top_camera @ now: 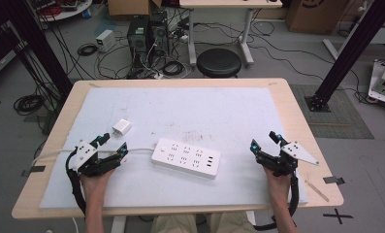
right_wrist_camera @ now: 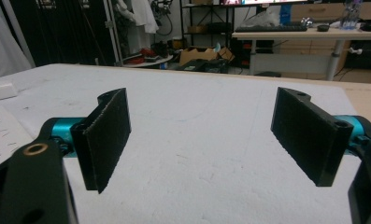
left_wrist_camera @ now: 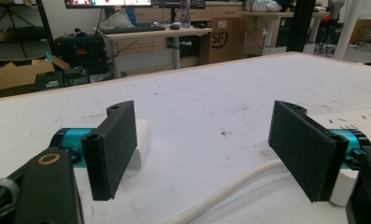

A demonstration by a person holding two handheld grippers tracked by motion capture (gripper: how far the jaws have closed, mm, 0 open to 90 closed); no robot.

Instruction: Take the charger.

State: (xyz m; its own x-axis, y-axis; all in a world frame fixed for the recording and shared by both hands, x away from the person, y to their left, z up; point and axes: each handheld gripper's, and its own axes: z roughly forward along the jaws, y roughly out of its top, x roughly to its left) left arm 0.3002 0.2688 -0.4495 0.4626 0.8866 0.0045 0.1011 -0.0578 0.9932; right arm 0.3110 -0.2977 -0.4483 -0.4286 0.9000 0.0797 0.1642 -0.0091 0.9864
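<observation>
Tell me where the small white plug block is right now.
In the high view the plug block lies on the white mat at its left side, just beyond the open left tongs and left of the power strip.

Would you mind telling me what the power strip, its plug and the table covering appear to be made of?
Power strip: smooth white plastic, judging by its moulded, faintly glossy shell. Plug: likely the same white plastic, with a rubbery-looking white cable. Table covering: probably matte white felt or foam, given its fuzzy, scuffed surface.
</observation>
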